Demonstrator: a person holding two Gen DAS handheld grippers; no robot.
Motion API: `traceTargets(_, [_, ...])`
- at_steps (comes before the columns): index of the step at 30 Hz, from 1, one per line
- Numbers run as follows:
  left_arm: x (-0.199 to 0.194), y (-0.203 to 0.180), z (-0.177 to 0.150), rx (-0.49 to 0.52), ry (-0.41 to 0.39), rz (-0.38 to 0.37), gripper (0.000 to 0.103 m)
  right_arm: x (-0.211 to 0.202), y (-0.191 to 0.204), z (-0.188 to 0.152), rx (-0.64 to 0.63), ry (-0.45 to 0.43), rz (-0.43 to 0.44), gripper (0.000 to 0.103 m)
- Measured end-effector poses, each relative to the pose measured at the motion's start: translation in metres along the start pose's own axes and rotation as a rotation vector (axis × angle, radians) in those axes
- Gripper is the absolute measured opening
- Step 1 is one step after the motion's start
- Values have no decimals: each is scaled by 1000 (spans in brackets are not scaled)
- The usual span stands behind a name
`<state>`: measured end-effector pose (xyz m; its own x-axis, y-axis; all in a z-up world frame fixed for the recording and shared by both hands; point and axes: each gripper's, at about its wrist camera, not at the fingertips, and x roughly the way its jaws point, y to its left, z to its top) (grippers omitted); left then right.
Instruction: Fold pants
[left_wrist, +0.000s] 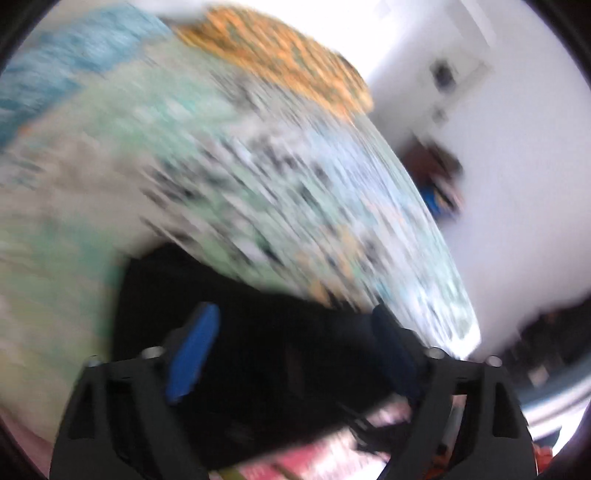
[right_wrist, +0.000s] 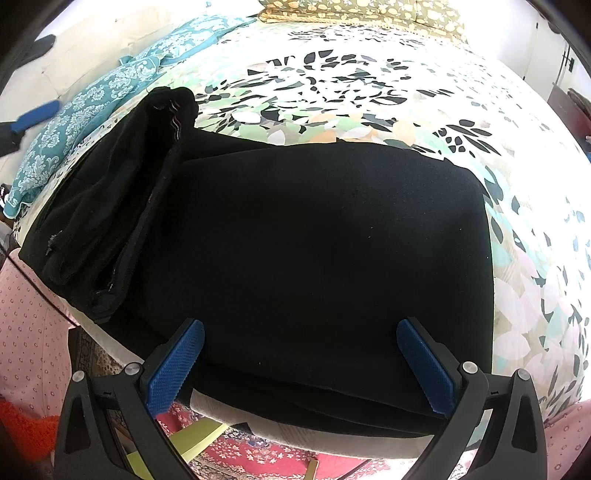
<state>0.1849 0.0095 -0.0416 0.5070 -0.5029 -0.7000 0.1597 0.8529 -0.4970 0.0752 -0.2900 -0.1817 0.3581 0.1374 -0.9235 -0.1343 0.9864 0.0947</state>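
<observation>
Black pants folded flat on bed, right tool apart hovering over near edge, left tool apart, empty, fold likely done

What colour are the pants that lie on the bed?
The pants are plain black; the right wrist view shows them best, folded flat on the leaf-patterned bedsheet.

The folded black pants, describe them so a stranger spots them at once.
Start at the bed's leaf-print sheet. At its near edge lies the flat folded black pants. Unlike the bunched black garment beside them, they are smooth and rectangular.
</observation>
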Motion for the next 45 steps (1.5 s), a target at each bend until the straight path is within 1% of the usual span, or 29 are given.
traceTargets(1, [-8, 13, 7, -30, -22, 26, 88, 0, 0, 0, 2, 0, -4, 103])
traceTargets(2, [-14, 35, 14, -89, -33, 59, 88, 0, 1, 0, 2, 1, -7, 103])
traceTargets(4, [-21, 60, 14, -158, -55, 111, 88, 1, 1, 0, -6, 4, -9, 103])
traceTargets(6, [-23, 82, 6, -190, -79, 176, 88, 0, 0, 0, -18, 8, 1, 103])
traceTargets(7, [-22, 92, -3, -204, -79, 209, 88, -1, 0, 0, -24, 10, 5, 103])
traceTargets(8, [-19, 97, -13, -219, -72, 225, 88, -1, 0, -1, -27, 13, 9, 103])
traceTargets(11, [-15, 113, -42, -264, -47, 233, 87, -2, -1, -2, -34, 22, 18, 103])
traceTargets(15, [-16, 123, -60, -251, -51, 269, 87, -1, 1, -2, -41, 25, 11, 103])
traceTargets(19, [-18, 131, -60, -270, -74, 269, 87, 0, 3, -3, -46, 25, 0, 103])
traceTargets(22, [-18, 136, -58, -281, -86, 288, 87, 0, 2, -3, -45, 23, 3, 103])
traceTargets(24, [-18, 140, -59, -297, -87, 292, 87, -2, 1, -2, -45, 32, 19, 103])
traceTargets(26, [-22, 145, -60, -320, -98, 295, 87, -6, -3, 4, -39, 59, 52, 103])
traceTargets(27, [-24, 147, -60, -327, -104, 297, 87, -12, -9, 9, -4, 50, 77, 103])
traceTargets(28, [-26, 149, -61, -334, -112, 298, 87, -26, -15, 14, 61, 6, 158, 103])
traceTargets(29, [-27, 152, -62, -342, -119, 302, 87, -35, -18, 19, 101, -29, 265, 103])
traceTargets(30, [-27, 153, -62, -349, -119, 306, 87, -41, -19, 21, 120, -47, 345, 103])
traceTargets(31, [-27, 155, -63, -359, -116, 310, 87, -47, -18, 26, 143, -59, 462, 103])
traceTargets(32, [-25, 157, -63, -369, -111, 310, 87, -49, -14, 30, 155, -56, 539, 103])
traceTargets(33, [-23, 158, -63, -378, -105, 311, 87, -47, -6, 35, 160, -36, 646, 102])
traceTargets(35, [-20, 157, -64, -376, -100, 320, 87, -41, 8, 39, 150, 1, 748, 88])
traceTargets(36, [-20, 156, -64, -369, -100, 324, 87, -35, 18, 41, 138, 33, 789, 73])
traceTargets(37, [-20, 155, -64, -361, -101, 329, 87, -25, 28, 43, 127, 73, 820, 68])
traceTargets(40, [-22, 154, -66, -346, -108, 344, 87, -3, 44, 46, 112, 136, 832, 68])
traceTargets(41, [-23, 155, -66, -351, -108, 346, 87, 5, 48, 46, 120, 163, 830, 68])
traceTargets(45, [-22, 165, -68, -391, -96, 337, 87, 25, 51, 48, 159, 220, 812, 67])
